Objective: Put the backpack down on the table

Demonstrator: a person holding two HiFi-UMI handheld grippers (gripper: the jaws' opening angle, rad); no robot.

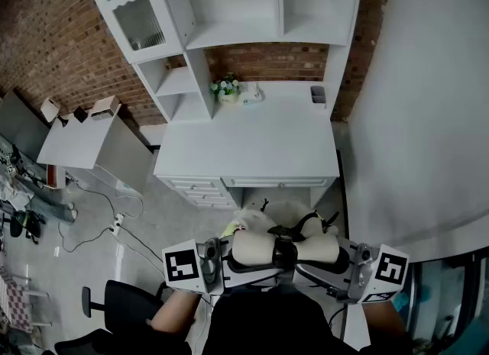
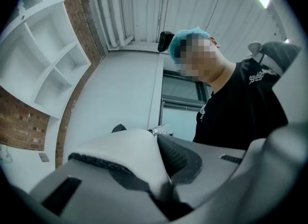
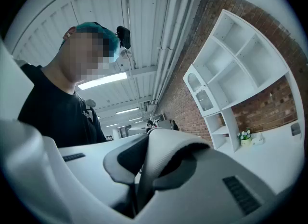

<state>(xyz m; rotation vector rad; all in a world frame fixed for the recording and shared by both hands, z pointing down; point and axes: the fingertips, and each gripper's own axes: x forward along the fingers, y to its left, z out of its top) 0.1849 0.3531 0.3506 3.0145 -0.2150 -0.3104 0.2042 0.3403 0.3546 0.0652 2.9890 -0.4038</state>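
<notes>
"Where's the backpack (image 1: 256,220)?"

"Hanging against my chest, short of the worktop's (image 1: 252,147) front edge. My left tongs (image 2: 163,191) are clamped on one shoulder strap (image 2: 127,153) and my right tongs (image 3: 137,194) on the other strap (image 3: 166,158), I'd say to keep it level."

"Room ahead?"

"Plenty. The worktop is bare, and the flowerpot (image 1: 227,91) sits far back by the shelves (image 1: 229,10)."

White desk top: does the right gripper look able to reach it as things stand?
Probably yes: the white desk top is bare at the front, with nothing standing between. But the right gripper is shut on a cream padded backpack strap, so the backpack comes along.
</notes>
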